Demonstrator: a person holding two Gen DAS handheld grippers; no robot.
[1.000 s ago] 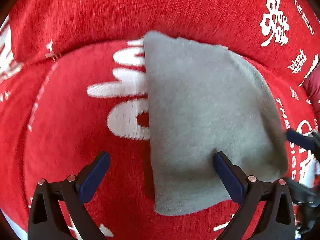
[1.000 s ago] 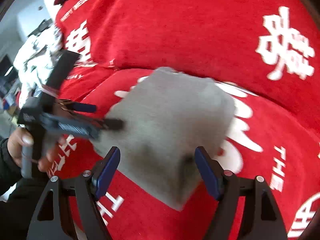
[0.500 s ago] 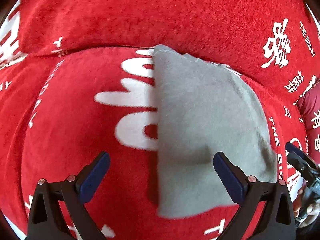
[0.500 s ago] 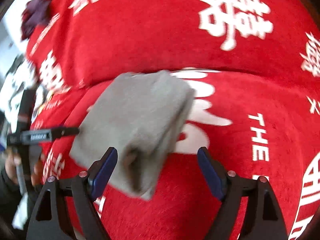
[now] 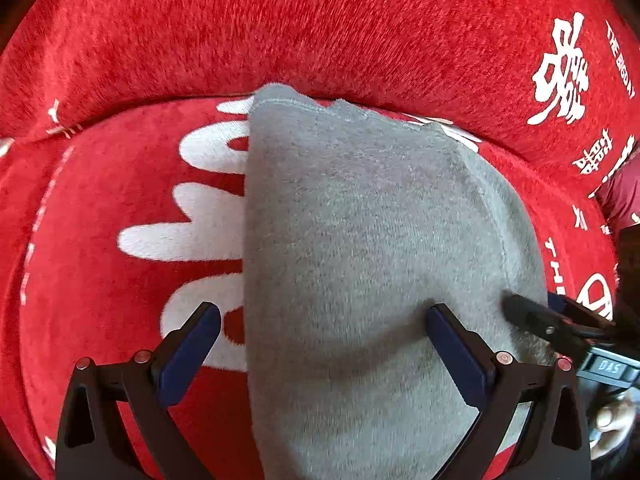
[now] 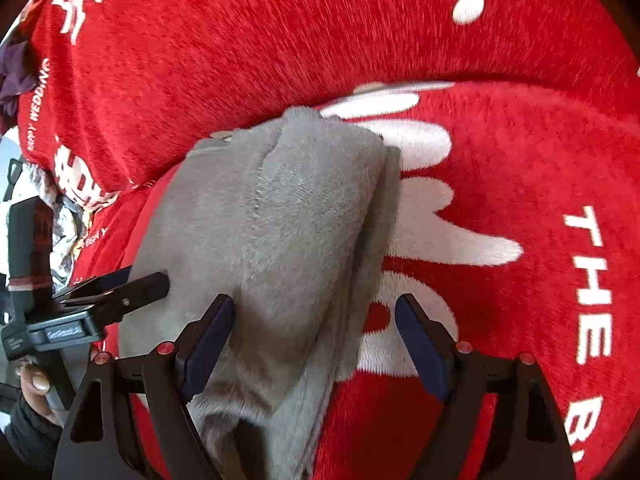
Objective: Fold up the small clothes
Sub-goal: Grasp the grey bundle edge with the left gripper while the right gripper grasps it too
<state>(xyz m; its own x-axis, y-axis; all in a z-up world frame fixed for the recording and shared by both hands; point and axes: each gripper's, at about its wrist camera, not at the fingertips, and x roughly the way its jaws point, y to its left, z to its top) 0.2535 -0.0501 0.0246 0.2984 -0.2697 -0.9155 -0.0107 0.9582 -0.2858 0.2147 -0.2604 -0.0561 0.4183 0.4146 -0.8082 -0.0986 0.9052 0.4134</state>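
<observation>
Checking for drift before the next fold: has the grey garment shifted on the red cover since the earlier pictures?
No. The grey garment lies against the same white characters on the red cover; only the cameras came closer.

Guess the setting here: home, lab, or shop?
Most likely a home, on a sofa or bed. A plush red cover with white wedding lettering drapes over cushion-like shapes, a folded grey garment lies on it, and a heap of other clothes sits at the edge.
</observation>
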